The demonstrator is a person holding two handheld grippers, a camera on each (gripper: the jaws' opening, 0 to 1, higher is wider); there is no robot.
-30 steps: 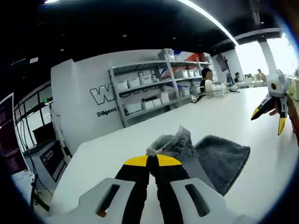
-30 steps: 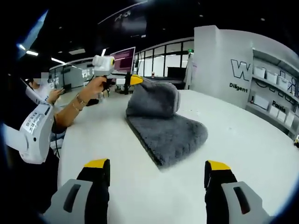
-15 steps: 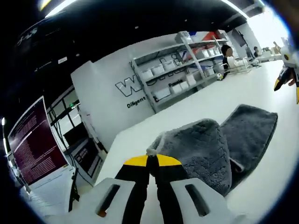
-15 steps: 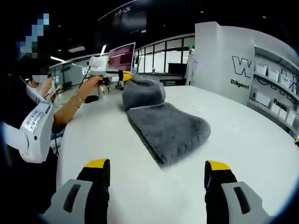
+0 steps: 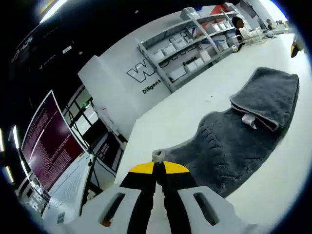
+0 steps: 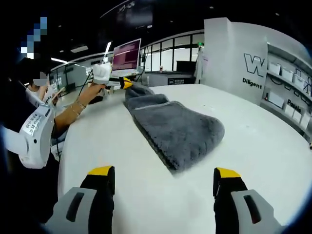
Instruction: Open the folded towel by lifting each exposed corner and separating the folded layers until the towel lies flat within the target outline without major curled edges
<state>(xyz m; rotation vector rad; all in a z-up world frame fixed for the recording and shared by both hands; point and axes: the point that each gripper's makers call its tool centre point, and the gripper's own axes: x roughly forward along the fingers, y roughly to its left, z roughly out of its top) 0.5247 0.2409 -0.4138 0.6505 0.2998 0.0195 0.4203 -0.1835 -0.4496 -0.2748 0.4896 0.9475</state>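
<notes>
A grey fluffy towel [image 5: 234, 136] lies stretched along the white table [image 5: 195, 105], its far part still doubled over with a small white label [image 5: 249, 120] at the fold edge. My left gripper [image 5: 158, 163] is shut on the towel's near corner, held low near the table. In the right gripper view the same towel [image 6: 175, 129] runs away from me, and the left gripper [image 6: 126, 84] pinches its far end, held by a person's hand [image 6: 90, 90]. My right gripper [image 6: 165, 178] stands open above bare table, short of the towel's near edge.
A person's arm [image 6: 73, 109] and a white sleeve [image 6: 31, 136] reach in from the left of the right gripper view. Monitors [image 5: 46, 141] stand past the table's end. Shelves with white boxes [image 5: 195, 41] line the far wall.
My left gripper has pulled the towel's corner outward and down, so the raised bundle has unrolled into a long flatter strip. The right gripper stays open in place.
</notes>
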